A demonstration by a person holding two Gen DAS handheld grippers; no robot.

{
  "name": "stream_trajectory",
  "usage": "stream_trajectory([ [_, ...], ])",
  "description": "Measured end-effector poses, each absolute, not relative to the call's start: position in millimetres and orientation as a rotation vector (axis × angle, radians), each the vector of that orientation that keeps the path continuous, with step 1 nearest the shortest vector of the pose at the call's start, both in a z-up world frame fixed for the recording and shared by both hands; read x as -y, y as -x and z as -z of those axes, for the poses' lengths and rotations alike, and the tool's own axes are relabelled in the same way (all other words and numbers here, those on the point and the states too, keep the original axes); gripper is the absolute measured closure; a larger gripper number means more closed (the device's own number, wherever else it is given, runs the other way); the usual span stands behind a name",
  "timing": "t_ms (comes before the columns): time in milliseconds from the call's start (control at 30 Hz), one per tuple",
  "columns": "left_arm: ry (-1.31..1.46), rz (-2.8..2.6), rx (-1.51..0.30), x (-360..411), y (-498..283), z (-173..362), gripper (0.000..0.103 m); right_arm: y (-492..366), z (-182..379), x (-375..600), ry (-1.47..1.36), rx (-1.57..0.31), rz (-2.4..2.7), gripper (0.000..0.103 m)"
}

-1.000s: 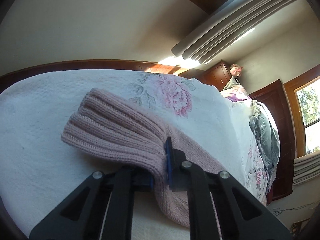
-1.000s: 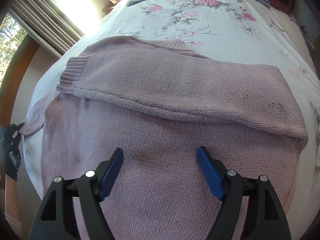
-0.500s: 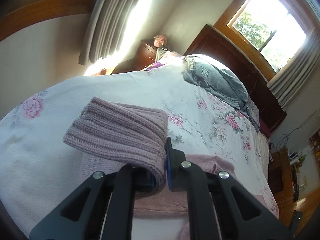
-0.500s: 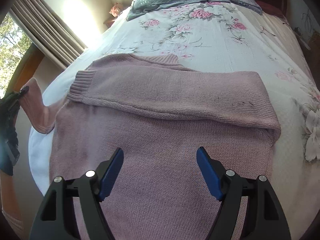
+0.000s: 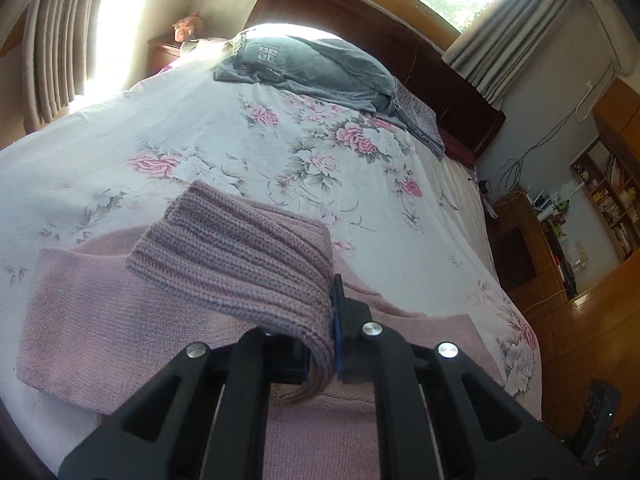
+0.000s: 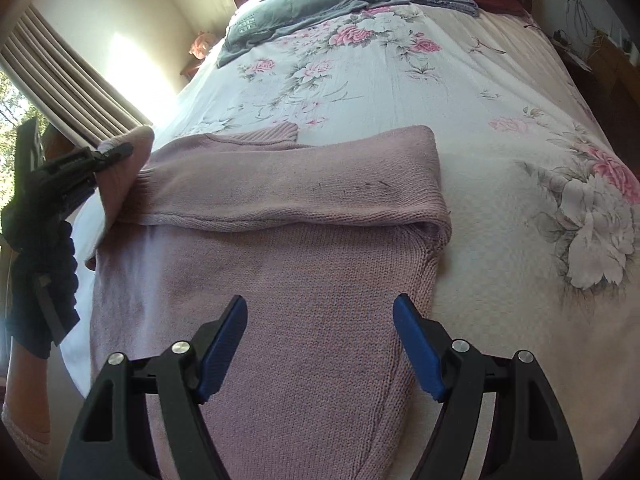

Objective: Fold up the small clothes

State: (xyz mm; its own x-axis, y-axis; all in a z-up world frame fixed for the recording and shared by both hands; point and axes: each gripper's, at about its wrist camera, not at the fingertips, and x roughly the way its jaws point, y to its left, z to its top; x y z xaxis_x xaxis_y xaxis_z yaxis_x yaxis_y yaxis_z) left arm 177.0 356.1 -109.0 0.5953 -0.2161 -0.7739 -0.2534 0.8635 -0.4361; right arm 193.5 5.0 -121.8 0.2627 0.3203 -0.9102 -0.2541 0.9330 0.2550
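A pink knit sweater (image 6: 288, 280) lies flat on the floral bedspread (image 6: 400, 80), one sleeve (image 6: 304, 184) folded across its chest. My left gripper (image 5: 320, 344) is shut on the ribbed cuff (image 5: 240, 256) of the other sleeve, lifted above the sweater's body (image 5: 100, 328). In the right wrist view the left gripper (image 6: 116, 152) shows at the left edge, holding that sleeve (image 6: 124, 176) raised beside the sweater's shoulder. My right gripper (image 6: 320, 344) hangs open over the sweater's lower half, nothing between its blue pads (image 6: 224, 340).
Grey folded clothes (image 5: 312, 68) and a patterned cloth (image 5: 420, 116) lie near the wooden headboard (image 5: 360, 20). A curtained window (image 6: 68, 80) is on the left, a bookshelf (image 5: 608, 192) and wooden furniture on the right. A person's gloved hand (image 6: 44, 248) holds the left gripper.
The left gripper has lifted the sleeve cuff off the bed edge and swung it toward the sweater's body. The right gripper stayed open and drew back slightly.
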Motion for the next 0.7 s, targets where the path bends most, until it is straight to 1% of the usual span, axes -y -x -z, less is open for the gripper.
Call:
stream_trajectory([
  [100, 0.571, -0.044, -1.053, -359, -188, 151, 0.096, -192, 123, 4, -0.060, -1.247, -0.381, 0.027],
  [167, 0.583, -0.033, -1.046, -363, -187, 162, 0.092, -193, 124, 7, -0.062, -1.248, -0.380, 0.027],
  [233, 0.557, 0.002, -1.031, -362, -184, 160, 0.090, -195, 125, 8, -0.059, -1.249, -0.375, 0.027],
  [267, 0.557, 0.039, -1.030, -361, -182, 158, 0.081, -197, 125, 8, -0.059, -1.251, -0.373, 0.027],
  [300, 0.568, 0.093, -1.033, -360, -180, 156, 0.074, -198, 124, 7, -0.060, -1.252, -0.372, 0.027],
  [333, 0.577, 0.144, -1.034, -359, -174, 153, 0.065, -200, 123, 5, -0.062, -1.251, -0.375, 0.027],
  [400, 0.595, 0.262, -1.033, -360, -161, 147, 0.060, -203, 120, -3, -0.061, -1.245, -0.391, 0.027],
  [533, 0.654, 0.346, -1.014, -387, -124, 139, 0.056, -213, 113, -33, -0.040, -1.242, -0.444, 0.027],
  [700, 0.688, 0.107, -0.946, -468, -77, 136, 0.056, -232, 108, -94, -0.034, -1.263, -0.565, 0.027],
])
